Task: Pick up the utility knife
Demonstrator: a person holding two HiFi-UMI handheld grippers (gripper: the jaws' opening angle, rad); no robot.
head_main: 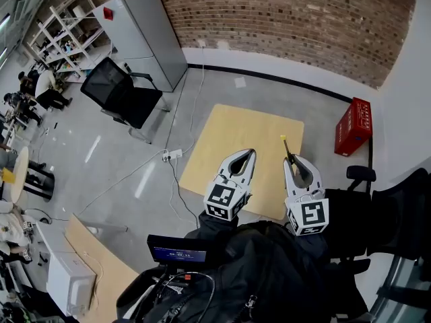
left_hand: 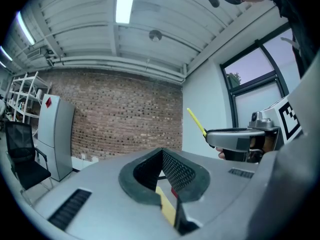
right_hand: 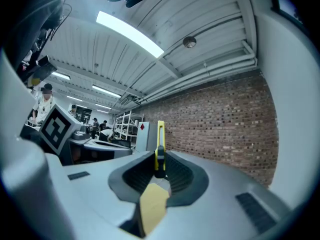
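Note:
The utility knife (head_main: 285, 146) is thin, yellow and black, and it sticks out forward from my right gripper (head_main: 291, 159), which is shut on it. In the right gripper view the knife (right_hand: 159, 145) stands upright between the dark pads of the right gripper (right_hand: 160, 166). My left gripper (head_main: 250, 153) hangs beside it on the left, shut with nothing in it. In the left gripper view the left gripper (left_hand: 163, 160) has its jaws closed together, and the right gripper (left_hand: 235, 138) shows at the right with the knife (left_hand: 196, 121) poking up. Both hang above the wooden table (head_main: 222, 136).
A red crate (head_main: 354, 126) stands on the floor right of the table. A black office chair (head_main: 121, 93) and a grey cabinet (head_main: 145, 32) are at the far left. A power strip (head_main: 170, 155) lies on the floor by the table. Another black chair (head_main: 397, 214) is close on the right.

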